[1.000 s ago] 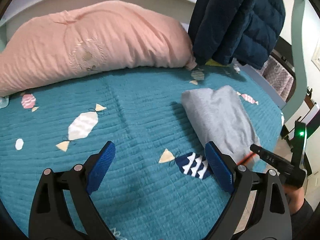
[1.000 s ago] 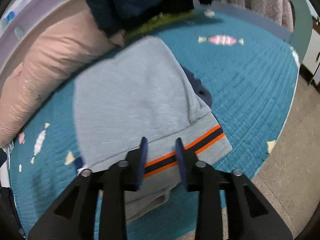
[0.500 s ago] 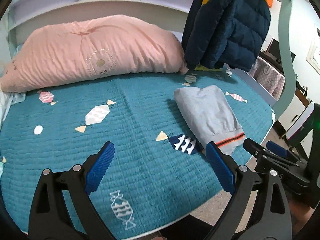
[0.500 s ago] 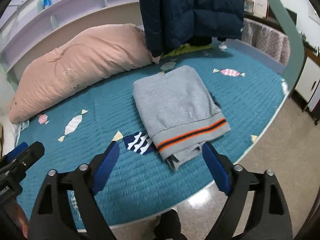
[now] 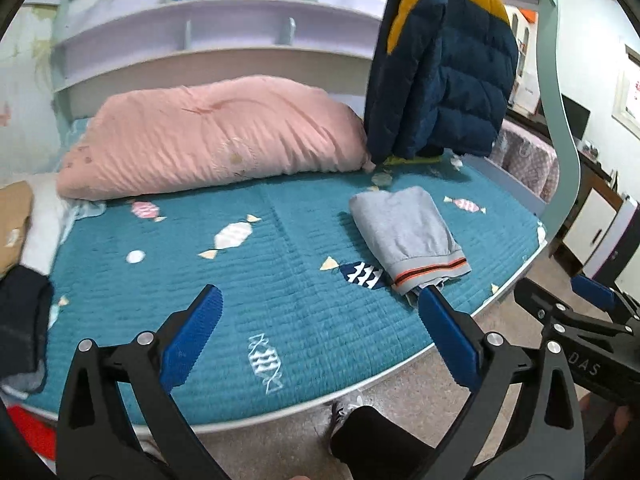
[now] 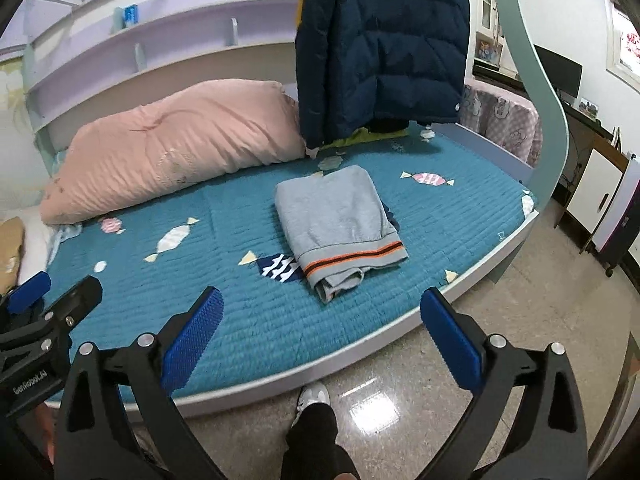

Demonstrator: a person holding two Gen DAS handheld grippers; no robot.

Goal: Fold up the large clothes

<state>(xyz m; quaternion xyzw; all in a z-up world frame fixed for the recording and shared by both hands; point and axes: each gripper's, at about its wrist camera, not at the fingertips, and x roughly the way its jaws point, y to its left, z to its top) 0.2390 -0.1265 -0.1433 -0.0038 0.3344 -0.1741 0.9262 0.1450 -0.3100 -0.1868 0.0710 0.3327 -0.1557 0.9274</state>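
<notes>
A folded grey garment [image 5: 404, 228] [image 6: 336, 216] with an orange and dark stripe on its hem lies on the teal bed cover [image 5: 280, 280] [image 6: 240, 312], towards the right side. My left gripper [image 5: 319, 294] hangs back over the bed's front edge, jaws opening wide with nothing between them. My right gripper [image 6: 322, 294] is also drawn back over the edge, its jaws opening and empty. The garment lies well beyond both. Each gripper shows at the edge of the other's view.
A big pink pillow [image 5: 216, 140] lies along the back of the bed. A navy and yellow puffer jacket [image 5: 440, 80] hangs over the far right corner. Dark clothes [image 5: 20, 320] sit at the left edge. The person's leg and shoe [image 6: 314, 412] stand on the shiny floor.
The right gripper let go of the garment's striped hem and opened wide. Both grippers pulled back and up from the bed, so the whole bed and the floor now show.
</notes>
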